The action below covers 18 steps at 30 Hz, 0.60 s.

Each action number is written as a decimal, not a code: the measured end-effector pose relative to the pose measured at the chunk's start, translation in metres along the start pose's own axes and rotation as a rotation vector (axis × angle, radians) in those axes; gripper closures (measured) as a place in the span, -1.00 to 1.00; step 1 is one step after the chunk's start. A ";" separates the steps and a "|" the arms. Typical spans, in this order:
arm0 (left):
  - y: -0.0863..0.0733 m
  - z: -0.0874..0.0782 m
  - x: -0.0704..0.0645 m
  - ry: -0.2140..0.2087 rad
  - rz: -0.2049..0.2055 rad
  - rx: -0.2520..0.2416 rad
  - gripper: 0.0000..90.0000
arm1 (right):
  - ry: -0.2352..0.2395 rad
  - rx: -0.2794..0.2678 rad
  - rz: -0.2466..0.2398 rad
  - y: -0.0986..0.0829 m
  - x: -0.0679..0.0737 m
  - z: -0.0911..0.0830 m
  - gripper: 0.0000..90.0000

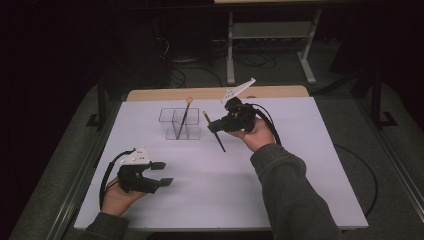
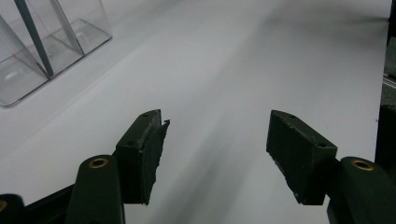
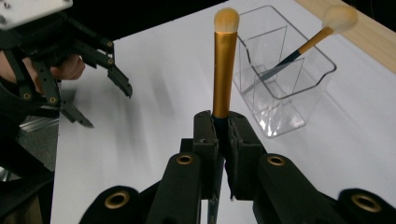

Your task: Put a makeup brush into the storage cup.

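Brush (image 3: pixel 226 70) upright in raised right claw (image 3: pixel 223 122)

Two black grippers are seen, each built of linked bars with brass-coloured rivets at the joints and blocky, dark, worn-edged pads. The left gripper (image 1: pixel 159 173) is topped by a white three-cornered plate, and a black cable is looped from it. The right gripper (image 1: pixel 214 126) is fitted likewise with a pale plate and a black cable. Grey-green sleeves are worn.
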State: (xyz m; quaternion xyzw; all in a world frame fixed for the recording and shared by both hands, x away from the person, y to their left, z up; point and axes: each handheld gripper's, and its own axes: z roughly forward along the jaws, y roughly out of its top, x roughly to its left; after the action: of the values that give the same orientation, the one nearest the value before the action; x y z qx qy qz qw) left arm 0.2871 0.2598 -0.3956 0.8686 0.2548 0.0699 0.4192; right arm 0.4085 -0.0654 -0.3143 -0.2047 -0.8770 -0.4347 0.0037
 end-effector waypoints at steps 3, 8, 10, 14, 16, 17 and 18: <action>0.000 0.001 0.000 -0.003 0.002 -0.001 -0.19 | -0.009 -0.004 -0.018 0.007 -0.002 0.002 0.84; 0.000 0.001 0.000 -0.003 0.001 -0.004 -0.20 | -0.013 -0.006 -0.021 0.016 -0.005 0.004 0.84; -0.001 0.000 -0.001 -0.003 -0.008 -0.009 -0.20 | -0.012 -0.012 -0.006 0.019 -0.005 0.005 0.84; 0.000 -0.001 0.000 -0.002 0.003 -0.006 -0.21 | -0.019 -0.010 -0.009 0.024 -0.009 0.009 0.84; -0.001 0.000 0.000 -0.001 0.001 -0.008 -0.23 | -0.019 -0.012 0.005 0.025 -0.011 0.010 0.84; -0.001 0.000 0.000 -0.002 -0.003 -0.007 -0.24 | -0.020 -0.011 0.005 0.025 -0.012 0.011 0.84; -0.001 0.000 0.000 -0.003 -0.002 -0.005 -0.24 | -0.022 -0.010 0.013 0.026 -0.012 0.011 0.84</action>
State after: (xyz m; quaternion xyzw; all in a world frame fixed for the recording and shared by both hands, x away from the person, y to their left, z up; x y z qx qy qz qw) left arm 0.2867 0.2603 -0.3965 0.8674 0.2548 0.0689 0.4218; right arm 0.4311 -0.0473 -0.3039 -0.2153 -0.8734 -0.4368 -0.0042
